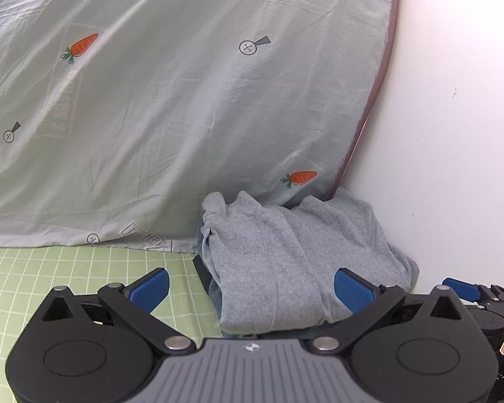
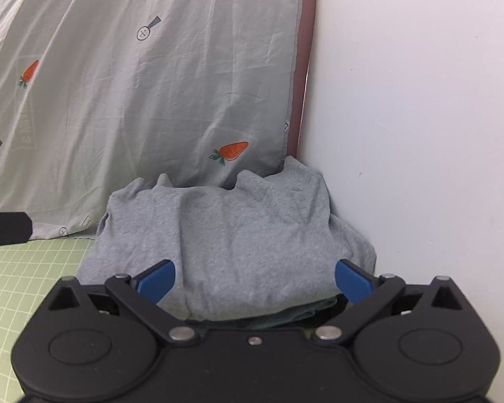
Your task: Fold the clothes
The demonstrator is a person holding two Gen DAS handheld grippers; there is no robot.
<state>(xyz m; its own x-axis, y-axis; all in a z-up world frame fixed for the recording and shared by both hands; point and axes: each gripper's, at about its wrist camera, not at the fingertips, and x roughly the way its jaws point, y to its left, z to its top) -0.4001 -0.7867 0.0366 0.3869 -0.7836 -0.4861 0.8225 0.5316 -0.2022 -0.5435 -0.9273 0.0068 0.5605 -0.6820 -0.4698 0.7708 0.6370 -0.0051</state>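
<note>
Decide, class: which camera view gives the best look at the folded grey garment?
The right wrist view: the grey garment sits centred and fills the middle, its whole top face visible against the pillow and wall. The left wrist view shows the same garment off to the right, seen more from its side.

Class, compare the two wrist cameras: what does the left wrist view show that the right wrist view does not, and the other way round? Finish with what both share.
Only the left wrist view: the other tongs' blue pad at the right edge, and darker blue fabric under the garment's left edge.

Only the right wrist view: a black bar entering from the left edge.

Both: the folded grey knit garment against the white wall, the carrot-print pale sheet, the green checked cover, and open tongs holding nothing.
</note>
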